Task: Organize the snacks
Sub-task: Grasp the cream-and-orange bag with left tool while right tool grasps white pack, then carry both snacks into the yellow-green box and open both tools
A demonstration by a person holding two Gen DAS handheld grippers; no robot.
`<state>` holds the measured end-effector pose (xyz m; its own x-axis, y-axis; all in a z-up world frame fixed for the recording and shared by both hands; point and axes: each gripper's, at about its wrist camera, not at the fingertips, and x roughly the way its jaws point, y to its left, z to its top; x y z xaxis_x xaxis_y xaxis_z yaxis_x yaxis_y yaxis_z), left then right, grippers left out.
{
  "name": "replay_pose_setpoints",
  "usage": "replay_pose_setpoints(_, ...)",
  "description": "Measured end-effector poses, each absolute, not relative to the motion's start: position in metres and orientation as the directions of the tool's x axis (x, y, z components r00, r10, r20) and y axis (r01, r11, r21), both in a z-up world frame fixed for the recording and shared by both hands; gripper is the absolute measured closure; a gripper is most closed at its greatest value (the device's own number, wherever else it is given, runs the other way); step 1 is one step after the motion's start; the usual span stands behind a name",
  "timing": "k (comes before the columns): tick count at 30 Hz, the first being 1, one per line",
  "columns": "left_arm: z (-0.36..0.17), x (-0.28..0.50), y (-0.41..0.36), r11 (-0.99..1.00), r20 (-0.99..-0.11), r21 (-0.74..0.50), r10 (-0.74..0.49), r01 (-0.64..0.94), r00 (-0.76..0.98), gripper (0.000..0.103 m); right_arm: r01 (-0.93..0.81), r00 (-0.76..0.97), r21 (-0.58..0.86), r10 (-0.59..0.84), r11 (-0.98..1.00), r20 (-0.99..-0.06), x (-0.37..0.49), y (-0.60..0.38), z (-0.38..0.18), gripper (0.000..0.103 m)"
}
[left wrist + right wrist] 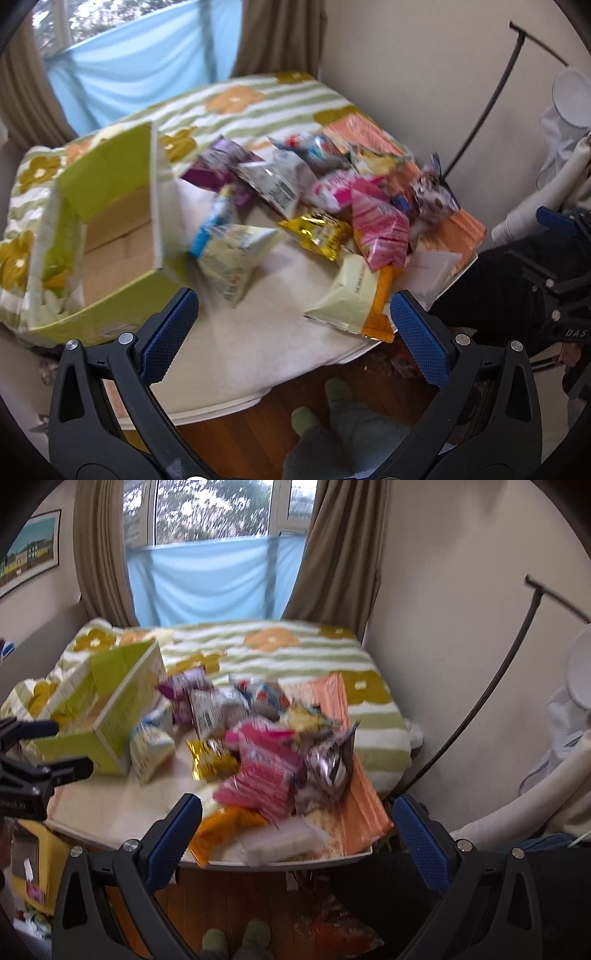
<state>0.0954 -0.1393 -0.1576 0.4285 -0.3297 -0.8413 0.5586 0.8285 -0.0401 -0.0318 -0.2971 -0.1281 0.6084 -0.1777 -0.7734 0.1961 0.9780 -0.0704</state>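
Observation:
A heap of snack packets lies on a white table: a pink one, a gold one, a pale yellow one and a cream-and-orange one. An open green cardboard box stands at the left. My left gripper hovers open at the table's near edge, empty. In the right wrist view the same pink packet and gold packet show, with the box at the left. My right gripper is open and empty above the near edge.
A green-striped flowered blanket covers the surface behind the table, under a curtained window. An orange mat lies under the packets. A person's socked feet stand on the wooden floor. A black curved stand leans by the wall.

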Motion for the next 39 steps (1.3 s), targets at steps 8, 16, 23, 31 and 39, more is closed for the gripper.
replay_pose_setpoints(8, -0.222, 0.117, -0.2, 0.789, -0.906, -0.074, -0.308, 0.609, 0.29, 0.0, 0.031, 0.475, -0.006, -0.02, 1.0, -0.88, -0.002, -0.314, -0.205, 0.0)
replay_pose_setpoints(16, -0.27, 0.128, -0.225, 0.784, -0.948, -0.09, -0.256, 0.614, 0.188, 0.0, -0.119, 0.402, -0.034, 0.017, 0.992, -0.916, 0.016, -0.304, -0.252, 0.0)
replay_pose_setpoints(23, -0.295, 0.134, -0.237, 0.786, -0.961, -0.12, -0.246, 0.607, 0.129, 0.0, -0.153, 0.339, 0.011, 0.063, 0.988, -0.939, 0.035, -0.311, -0.277, 0.0)
replay_pose_setpoints(31, -0.319, 0.131, -0.246, 0.778, -0.965, -0.153, -0.251, 0.609, 0.079, 0.011, -0.164, 0.331, 0.045, 0.098, 0.986, -0.939, 0.042, -0.311, -0.291, 0.002)
replay_pose_setpoints(39, -0.323, 0.136, -0.234, 0.787, -0.962, -0.163, -0.259, 0.595, 0.08, 0.021, -0.197, 0.337, 0.026, 0.093, 0.98, -0.937, 0.046, -0.307, -0.285, 0.024)
